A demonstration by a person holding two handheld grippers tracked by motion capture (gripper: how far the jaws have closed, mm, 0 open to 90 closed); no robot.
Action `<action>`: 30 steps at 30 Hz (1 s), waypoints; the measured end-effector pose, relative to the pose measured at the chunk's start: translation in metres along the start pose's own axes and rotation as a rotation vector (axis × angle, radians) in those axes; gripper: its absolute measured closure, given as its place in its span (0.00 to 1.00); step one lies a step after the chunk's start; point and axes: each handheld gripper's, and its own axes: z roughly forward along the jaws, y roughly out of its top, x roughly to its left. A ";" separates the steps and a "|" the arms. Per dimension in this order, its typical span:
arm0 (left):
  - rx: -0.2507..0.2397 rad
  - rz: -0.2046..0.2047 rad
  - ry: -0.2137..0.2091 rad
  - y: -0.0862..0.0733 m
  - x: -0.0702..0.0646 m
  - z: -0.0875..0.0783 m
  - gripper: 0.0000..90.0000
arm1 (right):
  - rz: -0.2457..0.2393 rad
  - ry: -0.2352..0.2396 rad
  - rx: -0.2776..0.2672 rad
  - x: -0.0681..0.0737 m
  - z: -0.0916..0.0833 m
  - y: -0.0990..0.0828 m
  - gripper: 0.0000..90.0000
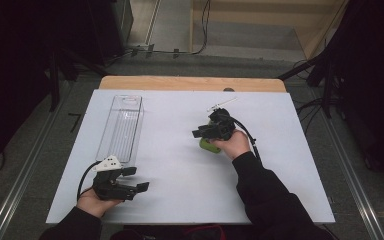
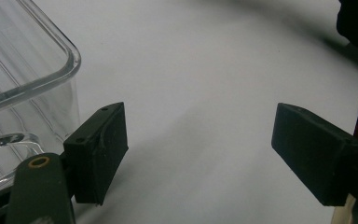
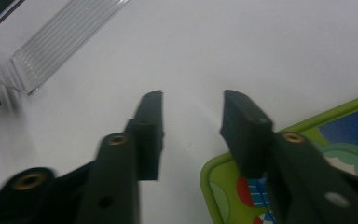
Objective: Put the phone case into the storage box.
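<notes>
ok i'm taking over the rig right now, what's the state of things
Left gripper: open, nothing between the jaws, resting near the clear bin's near end.
Right gripper: open, holding nothing; one jaw lies over the edge of the green packet at mid-table.
White stick lies beyond the packet.
Done: nothing in the bin yet.
Left: probably grip the packet and move it, maybe to the bin.

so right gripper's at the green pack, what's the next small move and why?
Probably shift the right gripper sideways until the green pack's edge sits between its jaws, then close. Right now the gap between them holds only bare table, and one jaw lies over the pack's corner, so closing here would likely grab nothing.
</notes>
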 end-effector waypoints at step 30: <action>-0.001 -0.001 -0.001 0.000 0.000 -0.001 0.21 | 0.026 -0.039 0.107 -0.006 0.028 -0.014 0.98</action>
